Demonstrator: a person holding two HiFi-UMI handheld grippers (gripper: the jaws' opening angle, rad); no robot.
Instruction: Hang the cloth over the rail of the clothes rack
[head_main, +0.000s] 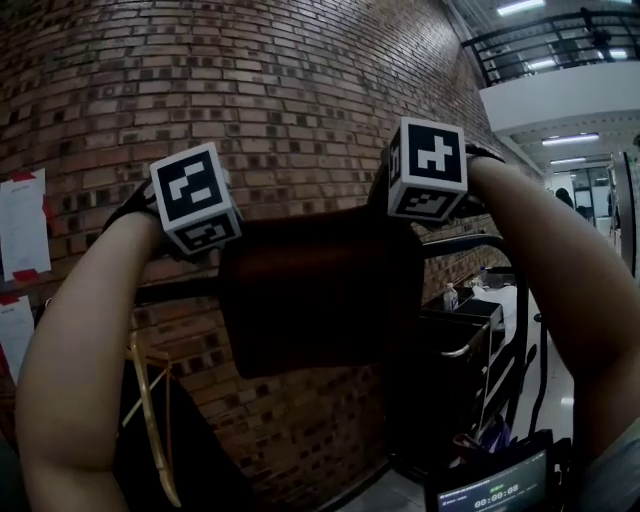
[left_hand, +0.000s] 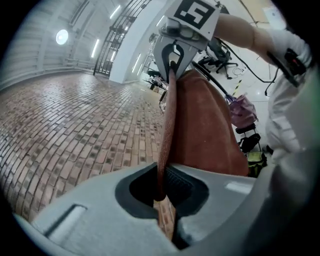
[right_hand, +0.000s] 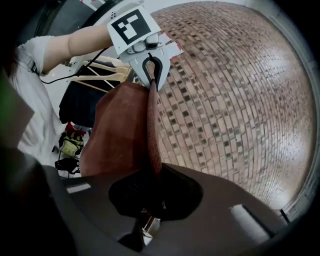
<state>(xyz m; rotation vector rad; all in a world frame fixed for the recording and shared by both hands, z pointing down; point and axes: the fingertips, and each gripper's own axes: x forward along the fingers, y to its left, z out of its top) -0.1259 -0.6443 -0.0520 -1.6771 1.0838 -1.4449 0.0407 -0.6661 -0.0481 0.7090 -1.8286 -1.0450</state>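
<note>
Step in hand, as I read it: carry/align, not yet hung. Left tool (left_hand: 161, 187) is closed down tight on one top corner of the cloth (head_main: 318, 300), and right tool (right_hand: 150, 192) is closed the same way on the other corner. Each gripper view shows the brown edge running straight into its own jaws and across to the opposite tool, so the top hem is stretched fairly taut between them. The cloth hangs as a flat panel in front of the brick wall (head_main: 300, 100), its top edge above the dark rail (head_main: 175, 290), which shows to either side of it. Next move probably calls for lifting the hem clear over the rail, pushing it to the far side, lowering until the fabric drapes both sides, and only then opening both tools. Hard to tell: the cloth covers the rail's middle stretch, so I can't say whether fabric touches it or sits just in front. The marker cubes (head_main: 195, 198) hide the jaws in the head view. The lower left is dark, with wooden hangers (head_main: 150, 400) only partly readable.
</note>
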